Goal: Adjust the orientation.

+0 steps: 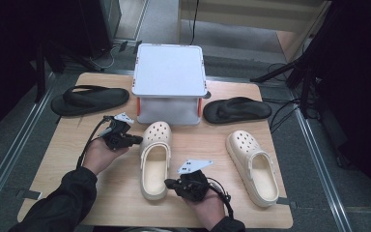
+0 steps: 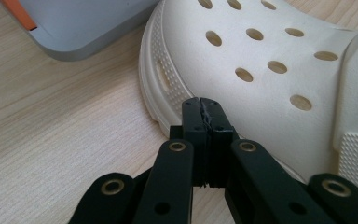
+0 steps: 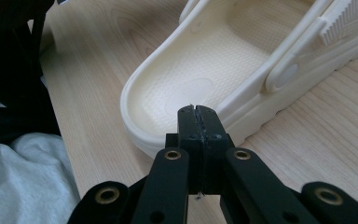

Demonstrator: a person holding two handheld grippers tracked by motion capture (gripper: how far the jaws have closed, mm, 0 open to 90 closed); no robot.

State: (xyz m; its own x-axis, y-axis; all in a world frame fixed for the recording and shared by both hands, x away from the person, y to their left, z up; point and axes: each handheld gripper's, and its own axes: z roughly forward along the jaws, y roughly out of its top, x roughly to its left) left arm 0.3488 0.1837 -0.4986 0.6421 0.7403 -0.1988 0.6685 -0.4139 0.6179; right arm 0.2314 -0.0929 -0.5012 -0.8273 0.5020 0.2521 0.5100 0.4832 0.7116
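With both jaw pairs pressed together and empty, the left hand-held gripper (image 1: 137,139) at the toe and the right hand-held gripper (image 1: 168,183) at the heel of the cream perforated foam clog (image 1: 155,159) mid-surface should be opened before gripping

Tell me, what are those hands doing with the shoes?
A person holds a gripper in each hand at a wooden table. Both point at the cream clog in the middle: the left gripper at its toe end, the right gripper at its heel end. Both grippers are shut and hold nothing. A second cream clog lies to the right, two black flip-flops lie farther back, and a grey stand sits between them.
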